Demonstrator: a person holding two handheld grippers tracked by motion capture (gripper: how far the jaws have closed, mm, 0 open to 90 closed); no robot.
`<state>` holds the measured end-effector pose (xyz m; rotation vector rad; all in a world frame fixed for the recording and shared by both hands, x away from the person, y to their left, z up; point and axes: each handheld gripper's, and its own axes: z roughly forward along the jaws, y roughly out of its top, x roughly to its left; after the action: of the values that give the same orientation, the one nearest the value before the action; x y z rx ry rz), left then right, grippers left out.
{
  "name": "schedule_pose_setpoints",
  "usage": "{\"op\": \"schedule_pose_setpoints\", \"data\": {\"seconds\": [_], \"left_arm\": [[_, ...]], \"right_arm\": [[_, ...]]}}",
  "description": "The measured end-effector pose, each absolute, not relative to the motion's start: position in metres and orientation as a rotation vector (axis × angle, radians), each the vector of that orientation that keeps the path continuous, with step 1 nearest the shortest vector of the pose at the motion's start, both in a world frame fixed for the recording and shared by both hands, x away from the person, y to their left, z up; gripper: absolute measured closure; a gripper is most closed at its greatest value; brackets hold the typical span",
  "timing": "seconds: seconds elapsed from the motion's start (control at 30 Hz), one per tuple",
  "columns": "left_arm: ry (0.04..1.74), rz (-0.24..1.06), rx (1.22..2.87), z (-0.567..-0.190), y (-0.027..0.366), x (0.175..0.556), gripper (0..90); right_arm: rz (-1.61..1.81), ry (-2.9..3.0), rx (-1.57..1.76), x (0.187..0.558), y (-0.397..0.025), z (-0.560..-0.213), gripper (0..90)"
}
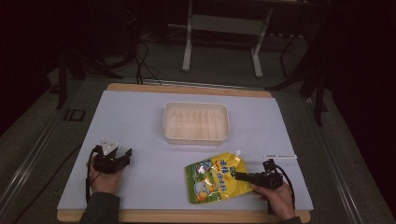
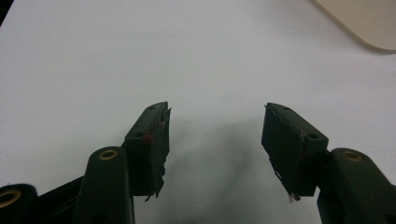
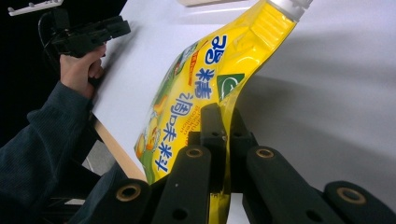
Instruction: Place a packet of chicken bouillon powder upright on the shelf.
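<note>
Right gripper (image 1: 239, 176) clamped on the right edge of the yellow pouch (image 1: 214, 178) near the table's (image 1: 140, 116) front edge, spout aimed at the tub (image 1: 196, 122) beyond; left gripper (image 1: 125, 155) agape, well apart.

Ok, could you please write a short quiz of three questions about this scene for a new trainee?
1. True or false: the right gripper is shut on the edge of the yellow pouch.
2. How do the jaws of the left gripper stand? A) shut on the pouch B) open over the bare white table mat C) shut on the tray
3. What lies beyond the pouch, near the middle of the mat?

Key:
1. True; the right gripper view shows the pouch edge pinched between the jaws.
2. B.
3. A pale rectangular plastic tray; whether it holds anything cannot be told.
</note>
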<state>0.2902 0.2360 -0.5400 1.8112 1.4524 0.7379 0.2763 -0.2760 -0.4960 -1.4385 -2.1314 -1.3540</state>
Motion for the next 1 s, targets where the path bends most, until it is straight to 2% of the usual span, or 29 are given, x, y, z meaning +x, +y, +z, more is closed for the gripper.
{"op": "schedule_pose_setpoints", "data": {"seconds": [1.0], "left_arm": [[1.446, 0.738, 1.813, -0.540, 0.236, 0.290, 41.3]], "right_arm": [[-1.539, -1.985, -1.225, 0.275, -0.248, -0.463, 90.0]]}}
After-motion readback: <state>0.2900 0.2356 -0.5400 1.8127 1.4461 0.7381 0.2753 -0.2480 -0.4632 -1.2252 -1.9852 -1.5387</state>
